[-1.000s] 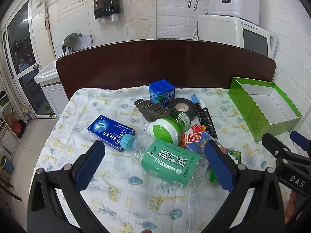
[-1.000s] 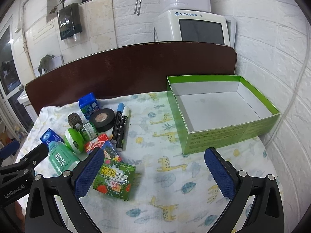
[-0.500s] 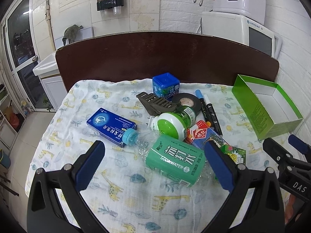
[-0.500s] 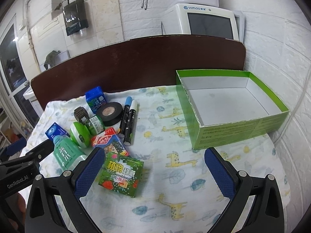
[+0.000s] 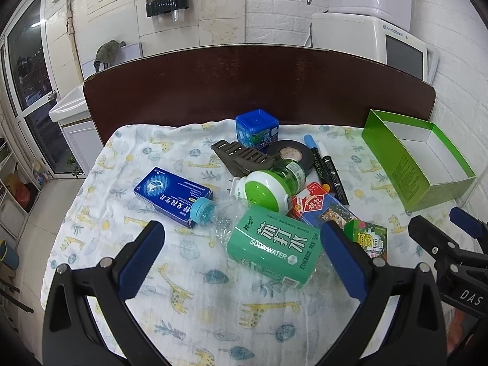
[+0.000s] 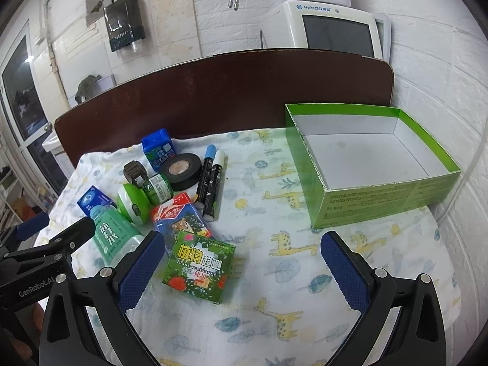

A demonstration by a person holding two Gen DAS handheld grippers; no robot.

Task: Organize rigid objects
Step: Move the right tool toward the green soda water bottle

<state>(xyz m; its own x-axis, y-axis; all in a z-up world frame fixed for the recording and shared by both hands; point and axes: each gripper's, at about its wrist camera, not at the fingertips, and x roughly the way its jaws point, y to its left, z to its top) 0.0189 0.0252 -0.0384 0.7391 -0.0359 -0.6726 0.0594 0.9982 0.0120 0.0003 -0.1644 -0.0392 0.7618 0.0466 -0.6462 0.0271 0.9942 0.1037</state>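
Observation:
A pile of small objects lies on a giraffe-print cloth (image 5: 189, 299). A soda water bottle (image 5: 271, 250) with a green label lies nearest my left gripper (image 5: 244, 259), which is open just before it. Behind it are a blue medicine box (image 5: 170, 195), a green-and-white plug-in bottle (image 5: 268, 189), black tape (image 5: 289, 155), two markers (image 5: 326, 164), a blue cube box (image 5: 256, 128) and a card pack (image 5: 323, 210). My right gripper (image 6: 244, 262) is open above the cloth, beside a green plant-print box (image 6: 199, 267). An empty green box (image 6: 372, 164) stands at the right.
A dark brown headboard (image 5: 259, 82) bounds the far side. A white brick wall and a white appliance (image 6: 329, 30) stand behind it. The cloth's left edge drops to a tiled floor (image 5: 36, 238). A dark slotted plastic piece (image 5: 241, 158) lies in the pile.
Both grippers have moved forward and lower toward the objects, so the pile and the green box look larger. Nothing was taken hold of; both stay open.

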